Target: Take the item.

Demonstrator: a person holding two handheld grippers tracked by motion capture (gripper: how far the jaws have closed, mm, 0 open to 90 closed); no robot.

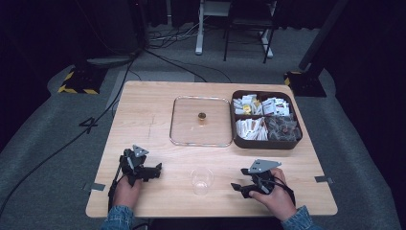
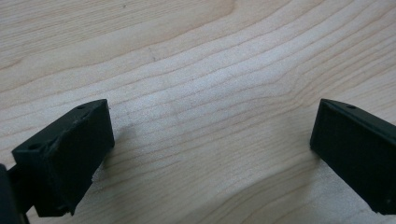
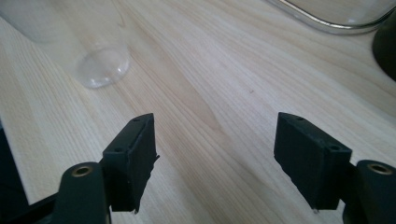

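Table: pale wooden table, bare grain under both grippers.
Box: dark brown compartment box of packets, at 2 o'clock.
Lid: clear square glass lid, just left of it.
Cup: clear plastic cup at 6 o'clock, upright between the grippers.
Left gripper: jaws wide apart, empty.
Right gripper: jaws spread, empty.
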